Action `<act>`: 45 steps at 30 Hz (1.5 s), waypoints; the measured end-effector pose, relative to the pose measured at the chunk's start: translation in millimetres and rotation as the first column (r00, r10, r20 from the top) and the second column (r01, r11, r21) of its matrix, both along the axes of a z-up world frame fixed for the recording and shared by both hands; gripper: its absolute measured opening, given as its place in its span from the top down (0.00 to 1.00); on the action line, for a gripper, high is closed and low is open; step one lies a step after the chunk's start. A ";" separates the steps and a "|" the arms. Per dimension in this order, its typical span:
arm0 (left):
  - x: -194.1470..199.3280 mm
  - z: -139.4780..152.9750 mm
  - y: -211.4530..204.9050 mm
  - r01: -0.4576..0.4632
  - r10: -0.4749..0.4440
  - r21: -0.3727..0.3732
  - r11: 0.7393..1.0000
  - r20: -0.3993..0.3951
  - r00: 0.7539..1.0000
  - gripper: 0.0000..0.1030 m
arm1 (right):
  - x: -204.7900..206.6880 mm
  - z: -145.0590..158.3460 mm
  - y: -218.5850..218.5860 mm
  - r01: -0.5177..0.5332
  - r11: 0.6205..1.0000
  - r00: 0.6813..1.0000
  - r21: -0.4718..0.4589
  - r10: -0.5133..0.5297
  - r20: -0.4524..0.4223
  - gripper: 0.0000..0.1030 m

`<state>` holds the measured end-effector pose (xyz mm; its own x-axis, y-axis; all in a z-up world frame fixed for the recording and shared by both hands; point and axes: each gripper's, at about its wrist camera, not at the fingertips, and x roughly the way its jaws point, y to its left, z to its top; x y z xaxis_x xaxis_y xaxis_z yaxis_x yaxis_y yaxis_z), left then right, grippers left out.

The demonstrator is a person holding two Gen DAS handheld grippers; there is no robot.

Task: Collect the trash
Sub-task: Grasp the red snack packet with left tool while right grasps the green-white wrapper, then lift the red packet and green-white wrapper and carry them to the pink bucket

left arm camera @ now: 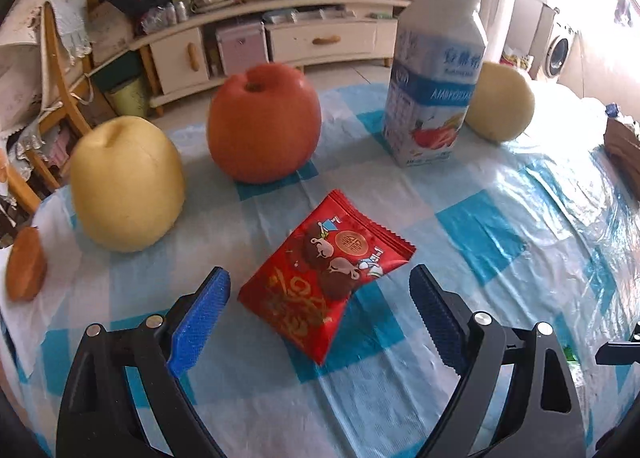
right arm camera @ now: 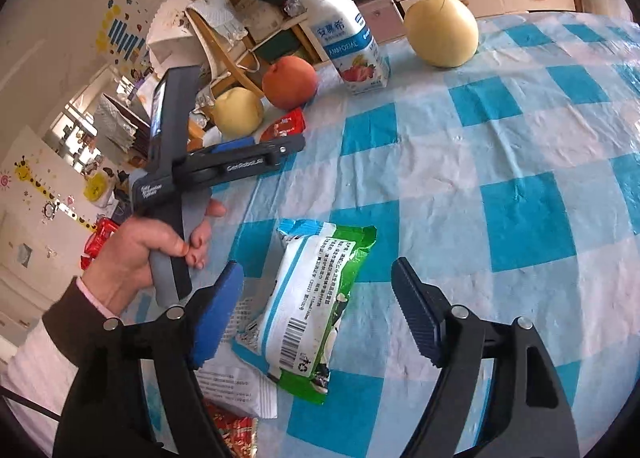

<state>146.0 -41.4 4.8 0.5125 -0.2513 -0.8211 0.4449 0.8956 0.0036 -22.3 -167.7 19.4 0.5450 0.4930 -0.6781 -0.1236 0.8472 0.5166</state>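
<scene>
A red snack wrapper (left arm camera: 326, 278) lies on the blue-and-white checked tablecloth (left arm camera: 500, 242), between the open fingers of my left gripper (left arm camera: 320, 282), which hovers just over it. In the right wrist view a green-and-white wrapper (right arm camera: 308, 310) lies between the open fingers of my right gripper (right arm camera: 318, 282). The left gripper (right arm camera: 280, 148) shows there too, held in a hand, with the red wrapper (right arm camera: 286, 124) at its tip. A white wrapper (right arm camera: 236, 386) lies under the right gripper's left finger.
Two yellow pears (left arm camera: 124, 182) (left arm camera: 502, 100), a red apple (left arm camera: 264, 122) and a yogurt carton (left arm camera: 434, 74) stand on the table behind the red wrapper. A brown bun (left arm camera: 26, 264) lies at the left edge. Chairs and a cabinet stand beyond the table.
</scene>
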 end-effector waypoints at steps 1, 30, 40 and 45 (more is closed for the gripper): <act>0.5 -0.7 -1.4 0.008 -0.008 -0.010 1.000 0.005 1.000 0.16 | -0.4 -0.5 2.4 -0.005 1.000 1.000 -0.008 0.006 0.002 0.25; -57.4 23.9 22.9 -0.114 0.125 -0.128 0.985 0.075 0.989 0.53 | -2.6 -6.7 43.7 -0.102 0.945 0.990 -0.311 0.126 0.057 0.48; -113.4 52.9 56.1 -0.185 0.211 -0.191 0.964 0.130 0.969 0.53 | -4.3 -6.8 43.1 -0.091 0.954 0.989 -0.285 0.119 0.083 0.60; -150.2 62.6 75.3 -0.230 0.263 -0.216 0.949 0.142 0.954 0.53 | -6.1 -6.3 39.7 -0.072 0.959 0.991 -0.273 0.101 0.091 0.63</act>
<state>-4.3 33.9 67.4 0.7041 -0.2462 -0.6661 0.2180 0.9676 -0.1271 -28.4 -127.9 13.0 0.5823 0.3488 -0.7343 -0.2433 0.9367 0.2519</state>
